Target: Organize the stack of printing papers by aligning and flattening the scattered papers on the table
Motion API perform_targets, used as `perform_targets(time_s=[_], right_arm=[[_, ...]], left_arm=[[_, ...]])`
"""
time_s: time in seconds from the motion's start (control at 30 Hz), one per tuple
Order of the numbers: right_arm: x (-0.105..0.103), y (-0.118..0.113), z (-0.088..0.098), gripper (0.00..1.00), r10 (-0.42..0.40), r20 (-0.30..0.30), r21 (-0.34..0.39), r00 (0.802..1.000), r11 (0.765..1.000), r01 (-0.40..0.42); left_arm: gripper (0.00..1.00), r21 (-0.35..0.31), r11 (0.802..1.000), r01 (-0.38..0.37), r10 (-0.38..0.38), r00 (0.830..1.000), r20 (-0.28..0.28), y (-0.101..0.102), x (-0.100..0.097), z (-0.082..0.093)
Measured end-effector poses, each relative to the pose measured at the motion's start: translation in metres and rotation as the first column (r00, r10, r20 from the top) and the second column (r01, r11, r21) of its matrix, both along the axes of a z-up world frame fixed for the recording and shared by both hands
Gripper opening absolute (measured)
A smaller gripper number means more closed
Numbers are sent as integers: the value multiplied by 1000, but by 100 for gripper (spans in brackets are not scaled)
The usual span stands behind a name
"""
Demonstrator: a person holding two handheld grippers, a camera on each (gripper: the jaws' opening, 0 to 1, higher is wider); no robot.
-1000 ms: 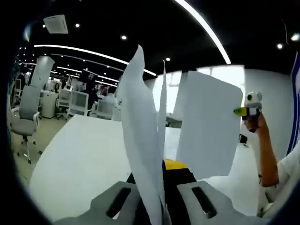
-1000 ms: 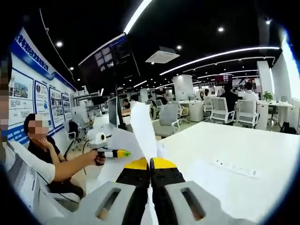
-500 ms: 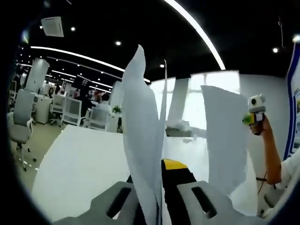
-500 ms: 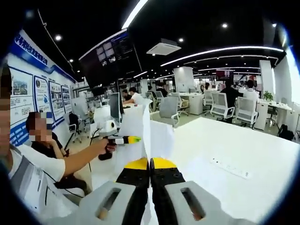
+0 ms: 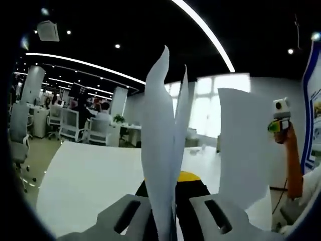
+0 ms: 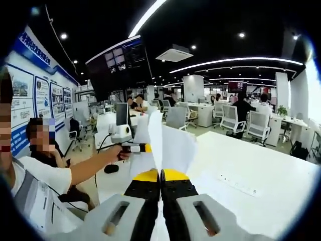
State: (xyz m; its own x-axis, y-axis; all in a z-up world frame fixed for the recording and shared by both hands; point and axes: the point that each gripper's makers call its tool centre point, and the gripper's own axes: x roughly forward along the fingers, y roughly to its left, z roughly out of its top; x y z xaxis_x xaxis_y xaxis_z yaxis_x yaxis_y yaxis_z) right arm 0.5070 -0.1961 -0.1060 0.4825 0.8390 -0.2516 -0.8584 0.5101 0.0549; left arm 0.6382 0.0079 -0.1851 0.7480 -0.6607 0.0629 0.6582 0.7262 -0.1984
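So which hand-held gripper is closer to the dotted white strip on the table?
Right. The strip lies on the table just right of the right hand-held gripper; the left hand-held gripper is on the other side.

Left gripper view: papers (image 5: 163, 150) run off the bottom edge between the fingers (image 5: 193, 183), hiding the grip point and most of one finger. The far sheet (image 5: 244, 145) covers part of the table (image 5: 85, 175). The other gripper (image 5: 281, 120) is too small to read.

Right gripper view: paper (image 6: 159, 143) hides the far gripper's (image 6: 134, 147) tip. The strip on the table (image 6: 239, 185) is too small to identify.
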Motion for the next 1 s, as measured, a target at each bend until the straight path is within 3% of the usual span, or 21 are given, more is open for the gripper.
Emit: perform_targets(time_s=[0.27, 0.43, 0.47, 0.6, 0.67, 0.7, 0.77, 1.0], right_arm=[[2, 6, 5, 0, 28, 0, 9, 1000, 1000, -28], [18, 2, -9, 0, 16, -42, 15, 999, 1000, -16], [19, 1, -10, 0, 11, -45, 14, 999, 1000, -11], [37, -11, -24, 0, -42, -69, -1, 997, 999, 42], [44, -16, -28, 0, -64, -80, -6, 995, 998, 64], [50, -20, -36, 0, -96, -87, -33, 992, 995, 93], [56, -20, -46, 0, -103, -97, -46, 990, 994, 99], [78, -17, -88, 0, -128, -182, -92, 975, 989, 113]], left_arm=[[6, -135, 983, 120, -126, 991, -40, -27, -20, 9], [6, -209, 951, 230, -247, 967, -63, -48, -46, 6], [6, -236, 940, 247, -268, 961, -63, -50, -50, 7], [6, -404, 853, 330, -400, 911, -100, -58, -71, 9], [6, -442, 834, 331, -422, 898, -123, -59, -75, 3], [6, -494, 804, 329, -447, 884, -138, -60, -78, -3], [6, -530, 783, 326, -467, 871, -154, -60, -81, -13], [6, -510, 811, 286, -419, 892, -167, -57, -81, -52]])
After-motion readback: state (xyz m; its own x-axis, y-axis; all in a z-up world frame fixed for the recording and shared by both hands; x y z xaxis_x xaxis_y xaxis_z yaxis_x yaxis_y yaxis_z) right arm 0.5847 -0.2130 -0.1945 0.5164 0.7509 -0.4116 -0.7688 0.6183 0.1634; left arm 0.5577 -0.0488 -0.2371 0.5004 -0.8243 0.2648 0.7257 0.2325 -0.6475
